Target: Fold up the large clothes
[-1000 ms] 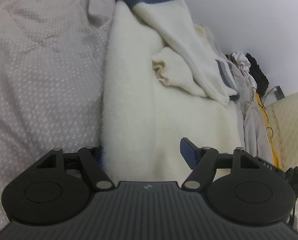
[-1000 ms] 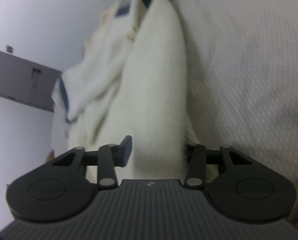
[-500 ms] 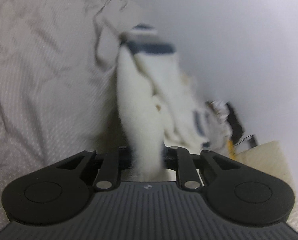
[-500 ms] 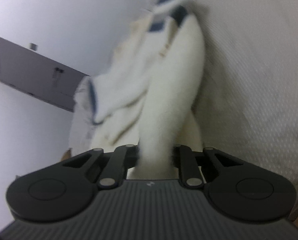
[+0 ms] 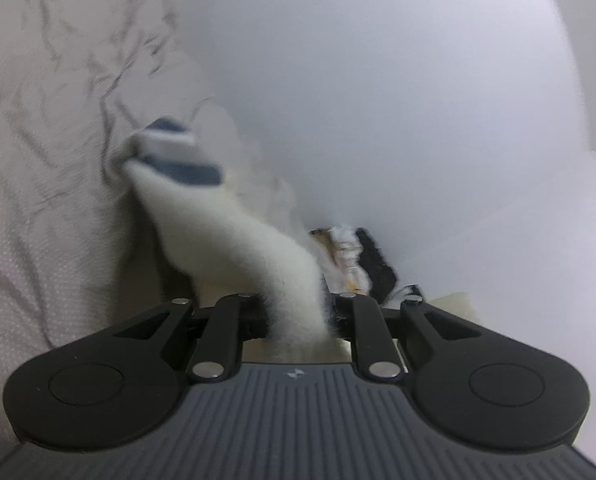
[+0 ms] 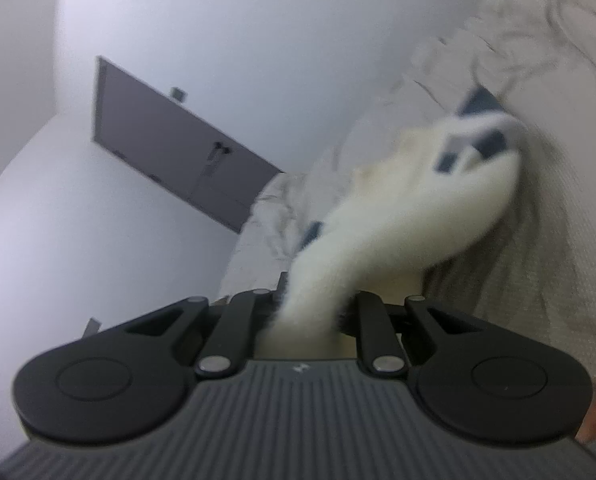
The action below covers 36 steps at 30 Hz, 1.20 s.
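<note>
A: Biggest first; the bed (image 5: 38,200) is a wrinkled grey sheet, with a white wall behind it; where's the sweater?

B: The sweater (image 5: 234,236) hangs between bed and tongs; its long axis runs from each pair away to the blue-striped end, which seems to lie by the sheet; it's blurred.

A: And the tongs?

B: The left tongs (image 5: 294,316) are pinching one bunch of white fleece; the right tongs (image 6: 309,312) are pinching another; neither hand looks nearer the far end, so I'd judge both must carry the near edge toward the stripes.
</note>
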Motion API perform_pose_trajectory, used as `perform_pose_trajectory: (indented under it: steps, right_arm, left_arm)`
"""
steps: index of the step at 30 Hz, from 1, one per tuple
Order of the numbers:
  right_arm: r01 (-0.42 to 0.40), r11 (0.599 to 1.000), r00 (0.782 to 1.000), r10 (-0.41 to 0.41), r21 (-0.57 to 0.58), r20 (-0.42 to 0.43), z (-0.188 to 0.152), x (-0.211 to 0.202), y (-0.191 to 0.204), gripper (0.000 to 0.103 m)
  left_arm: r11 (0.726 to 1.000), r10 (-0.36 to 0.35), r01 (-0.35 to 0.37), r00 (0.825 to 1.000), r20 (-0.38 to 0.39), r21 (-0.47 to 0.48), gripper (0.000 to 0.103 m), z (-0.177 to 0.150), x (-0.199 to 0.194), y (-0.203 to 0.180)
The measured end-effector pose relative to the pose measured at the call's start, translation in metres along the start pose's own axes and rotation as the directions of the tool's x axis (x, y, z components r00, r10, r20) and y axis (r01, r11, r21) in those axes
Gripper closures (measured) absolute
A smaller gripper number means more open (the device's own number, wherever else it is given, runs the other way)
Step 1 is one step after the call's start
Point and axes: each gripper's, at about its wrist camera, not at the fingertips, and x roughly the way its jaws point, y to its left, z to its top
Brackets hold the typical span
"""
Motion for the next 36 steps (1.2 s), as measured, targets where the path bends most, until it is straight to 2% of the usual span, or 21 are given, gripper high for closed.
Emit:
perform_pose_trajectory:
  steps: [4,8,12,15,18,20,26,30,36]
  right_arm:
    - [-0.043,0.998,0.999,0.044,-0.053,0.012,-0.004,-0.034,0.025,0.087]
    - [-0.049,0.995,0.999,0.05,-0.082,0.009,-0.014,-0.064,0.045,0.086]
    - [-0.034,0.998,0.999,0.034,-0.045,0.008,-0.032,-0.085,0.045,0.086]
    - [-0.004,1.0,1.0,0.004,0.007,0.007,-0.039,-0.082,0.03,0.086]
    - [0.016,0.998,1.0,-0.017,0.055,0.018,-0.032,-0.064,0.017,0.086]
    - [0.014,0.996,0.999,-0.017,0.09,0.033,-0.024,-0.051,0.011,0.086]
    - [0.02,0.99,0.994,-0.035,0.137,0.107,0.015,0.005,0.001,0.084]
    - [0.079,0.983,0.988,-0.099,0.164,0.117,0.044,0.048,-0.012,0.084]
    - [0.157,0.951,0.975,-0.191,0.265,0.11,0.071,0.117,-0.062,0.084]
  left_arm:
    - [0.999,-0.033,0.032,0.999,0.025,0.036,0.085,-0.01,-0.038,-0.034]
    - [0.997,-0.063,0.061,0.997,0.033,0.04,0.085,-0.028,-0.075,-0.054]
    - [0.996,-0.084,0.084,0.996,0.029,-0.005,0.085,-0.043,-0.091,-0.048]
    - [0.997,-0.074,0.074,0.997,0.016,-0.022,0.084,-0.046,-0.086,-0.041]
    - [0.998,-0.049,0.05,0.999,0.007,-0.024,0.083,-0.035,-0.066,-0.035]
    - [1.0,-0.018,0.018,1.0,0.022,0.009,0.083,-0.023,-0.047,-0.038]
    - [0.998,0.042,-0.045,0.998,0.052,0.054,0.083,0.031,0.034,-0.045]
    - [0.987,0.095,-0.105,0.991,0.091,0.119,0.082,0.056,0.091,-0.049]
    - [0.976,0.166,-0.175,0.983,0.073,0.128,0.082,0.075,0.173,-0.013]
